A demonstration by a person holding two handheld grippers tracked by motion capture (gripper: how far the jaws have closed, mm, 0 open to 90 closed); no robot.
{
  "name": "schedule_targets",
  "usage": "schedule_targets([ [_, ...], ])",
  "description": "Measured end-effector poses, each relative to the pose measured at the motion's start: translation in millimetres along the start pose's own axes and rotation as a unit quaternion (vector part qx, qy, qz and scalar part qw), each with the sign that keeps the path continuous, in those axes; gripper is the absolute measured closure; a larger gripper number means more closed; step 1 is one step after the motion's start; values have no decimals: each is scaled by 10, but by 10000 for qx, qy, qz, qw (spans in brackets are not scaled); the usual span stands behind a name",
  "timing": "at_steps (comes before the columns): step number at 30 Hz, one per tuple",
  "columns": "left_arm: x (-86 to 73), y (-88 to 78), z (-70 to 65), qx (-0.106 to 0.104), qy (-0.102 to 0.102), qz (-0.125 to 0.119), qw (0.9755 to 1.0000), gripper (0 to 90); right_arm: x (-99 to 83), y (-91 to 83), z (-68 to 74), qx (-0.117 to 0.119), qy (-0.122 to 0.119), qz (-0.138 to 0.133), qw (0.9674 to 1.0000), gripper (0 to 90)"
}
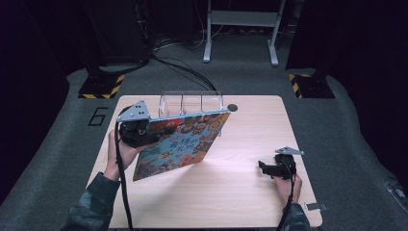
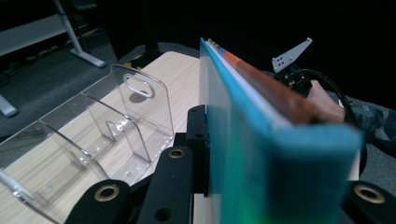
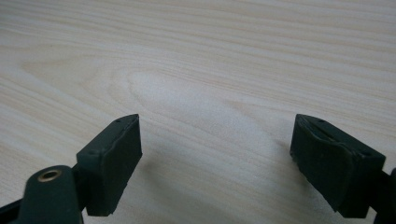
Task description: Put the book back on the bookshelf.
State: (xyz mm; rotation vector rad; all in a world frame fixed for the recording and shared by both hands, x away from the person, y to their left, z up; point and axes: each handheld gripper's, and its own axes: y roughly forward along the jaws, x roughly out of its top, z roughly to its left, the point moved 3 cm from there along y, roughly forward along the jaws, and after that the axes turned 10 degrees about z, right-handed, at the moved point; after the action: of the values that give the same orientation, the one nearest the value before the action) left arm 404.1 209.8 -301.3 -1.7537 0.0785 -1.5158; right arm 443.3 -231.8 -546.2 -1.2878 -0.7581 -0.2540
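One picture book point(image 1: 182, 143), one clear divider rack point(image 1: 190, 103), two hand-held grippers.

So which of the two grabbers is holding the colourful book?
The left gripper, at the picture book's left end, lifting it beside the clear rack. The right gripper is open over bare table.

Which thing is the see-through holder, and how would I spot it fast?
Look at the light wooden table and go to its far edge. There stands the clear plastic rack, just behind the colourful picture book that the left gripper holds tilted up. It is the only see-through thing, with upright dividers making slots and a handle hole in its end wall.
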Motion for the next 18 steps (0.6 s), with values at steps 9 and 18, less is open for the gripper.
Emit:
schedule_targets([
  [9, -57, -149, 56, 244, -120, -63, 9996, 808, 10, 23, 30, -198, -59, 93, 9997, 138],
  [18, -53, -363, 148, 449, -291, -227, 9983, 808, 33, 55, 29, -333, -164, 113, 9992, 136],
])
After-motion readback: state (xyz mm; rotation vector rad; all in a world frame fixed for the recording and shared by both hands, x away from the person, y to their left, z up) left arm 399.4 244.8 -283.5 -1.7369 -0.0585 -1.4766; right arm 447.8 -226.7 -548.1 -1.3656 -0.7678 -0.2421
